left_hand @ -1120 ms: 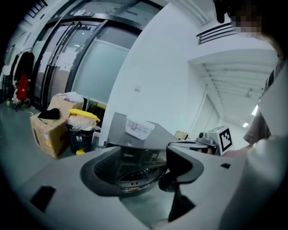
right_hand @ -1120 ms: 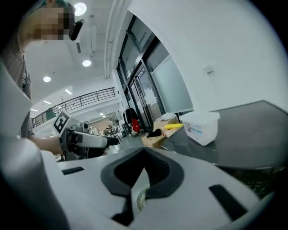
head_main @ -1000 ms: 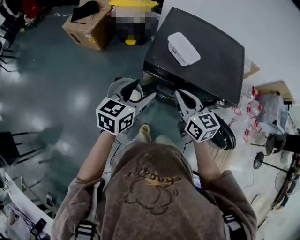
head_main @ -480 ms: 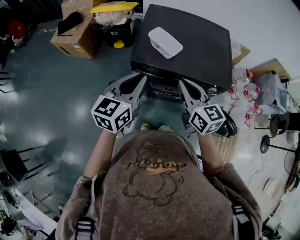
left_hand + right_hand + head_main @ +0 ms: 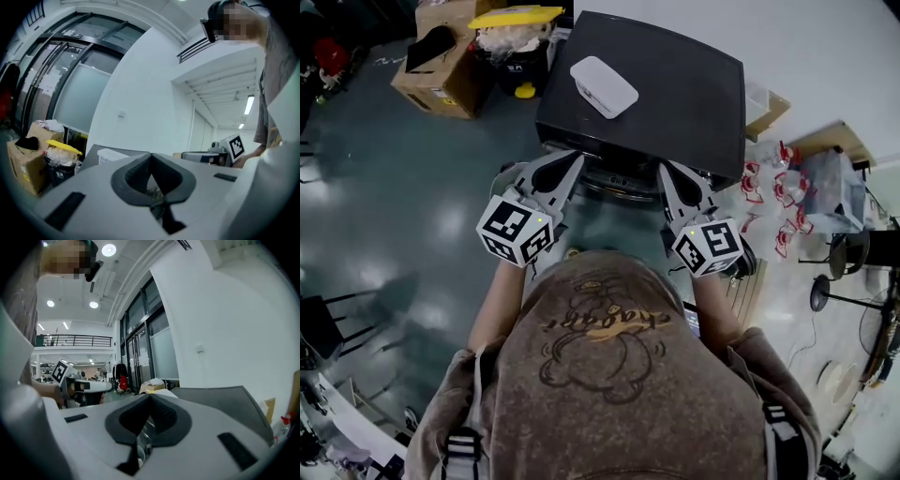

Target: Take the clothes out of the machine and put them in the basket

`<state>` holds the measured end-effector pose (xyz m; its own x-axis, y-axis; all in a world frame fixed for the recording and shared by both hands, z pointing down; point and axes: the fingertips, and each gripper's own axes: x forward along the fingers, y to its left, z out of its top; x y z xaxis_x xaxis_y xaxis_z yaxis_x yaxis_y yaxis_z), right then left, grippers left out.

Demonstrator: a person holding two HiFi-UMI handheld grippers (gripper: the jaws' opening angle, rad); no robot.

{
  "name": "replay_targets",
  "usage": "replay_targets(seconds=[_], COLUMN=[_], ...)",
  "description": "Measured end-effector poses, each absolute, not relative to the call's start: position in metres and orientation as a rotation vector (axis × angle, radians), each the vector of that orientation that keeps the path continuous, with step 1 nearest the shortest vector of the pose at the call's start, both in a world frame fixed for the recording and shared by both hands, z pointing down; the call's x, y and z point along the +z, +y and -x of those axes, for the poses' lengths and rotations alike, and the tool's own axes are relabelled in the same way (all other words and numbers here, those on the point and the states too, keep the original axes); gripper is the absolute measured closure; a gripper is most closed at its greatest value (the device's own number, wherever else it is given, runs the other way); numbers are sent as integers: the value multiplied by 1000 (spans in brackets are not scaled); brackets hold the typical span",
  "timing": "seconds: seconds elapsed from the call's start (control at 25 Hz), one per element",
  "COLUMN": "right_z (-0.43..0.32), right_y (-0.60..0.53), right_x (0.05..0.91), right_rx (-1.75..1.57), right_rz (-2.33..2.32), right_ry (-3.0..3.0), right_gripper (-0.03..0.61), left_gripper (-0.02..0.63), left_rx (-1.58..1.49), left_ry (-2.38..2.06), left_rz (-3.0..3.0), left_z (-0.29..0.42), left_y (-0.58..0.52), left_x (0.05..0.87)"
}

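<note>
The grey floor (image 5: 384, 187) spreads below and to the left of both tools. The dark machine (image 5: 675, 103) stands straight ahead of them, and its flat top reaches just past their tips; its front is tucked under that top edge, so no view shows what lies inside. The person's brown hooded top (image 5: 600, 375) fills the space behind the tools. A cardboard box (image 5: 441, 61) and a black bin with a yellow lid (image 5: 517, 17) sit on the floor beyond and to the left of the left tool. The left tool (image 5: 565, 166) points level at the machine's front; its jaws have just been closing and now meet, with nothing between them. The right tool (image 5: 668, 175), beside it, is also fully closed and empty. A small white box (image 5: 603, 86) lies on the machine's top, ahead of the left tool.
</note>
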<state>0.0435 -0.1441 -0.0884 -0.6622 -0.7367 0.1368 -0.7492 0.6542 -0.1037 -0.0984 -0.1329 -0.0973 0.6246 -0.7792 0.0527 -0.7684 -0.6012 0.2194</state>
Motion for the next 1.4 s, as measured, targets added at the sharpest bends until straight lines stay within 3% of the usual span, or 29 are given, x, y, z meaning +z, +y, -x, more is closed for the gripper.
replay_targets(seconds=[0.6, 1.4], right_z=[-53, -55], right_y=[-143, -133], right_x=[-43, -42], right_rx=[334, 338], right_rz=[-1222, -1169], right_ry=[-2774, -2760], right_gripper=[583, 583], left_gripper=[606, 606], left_rx=[-6, -32], left_ry=[-1392, -1412], left_rz=[-2551, -2446], left_z=[97, 110], left_y=[-135, -128], left_x=[-49, -51])
